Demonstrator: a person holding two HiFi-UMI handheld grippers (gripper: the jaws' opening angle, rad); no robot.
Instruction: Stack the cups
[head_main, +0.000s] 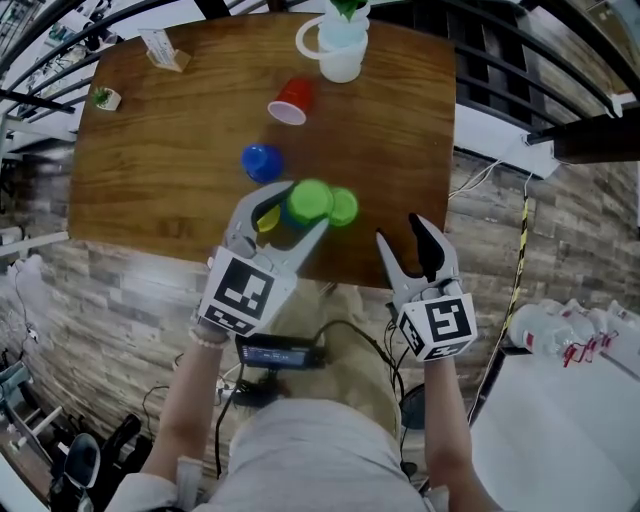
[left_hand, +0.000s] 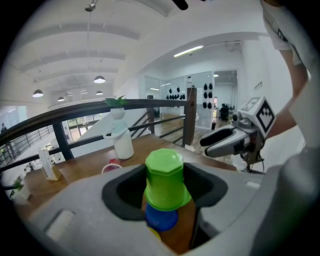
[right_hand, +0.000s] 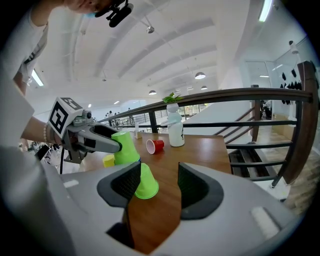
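My left gripper (head_main: 300, 210) is shut on an upside-down green cup (head_main: 310, 200) (left_hand: 163, 180), which hangs above the wooden table (head_main: 160, 170). A blue cup (left_hand: 161, 220) shows just under its rim; I cannot tell whether they touch. A blue cup (head_main: 260, 162) stands further back. Under the left jaws lies a yellow cup (head_main: 268, 218) (right_hand: 109, 161). A second green cup (head_main: 343, 207) (right_hand: 145, 182) stands upside down beside the held one. My right gripper (head_main: 405, 240) (right_hand: 155, 187) is open and empty, to the right of that cup. A red cup (head_main: 290, 102) lies on its side.
A white bottle (head_main: 340, 50) with a green sprig stands at the table's far edge. At the far left are a small card stand (head_main: 165, 50) and a tiny pot (head_main: 105, 98). A dark railing (right_hand: 240, 95) runs behind the table. Cables (head_main: 340, 335) lie on the floor.
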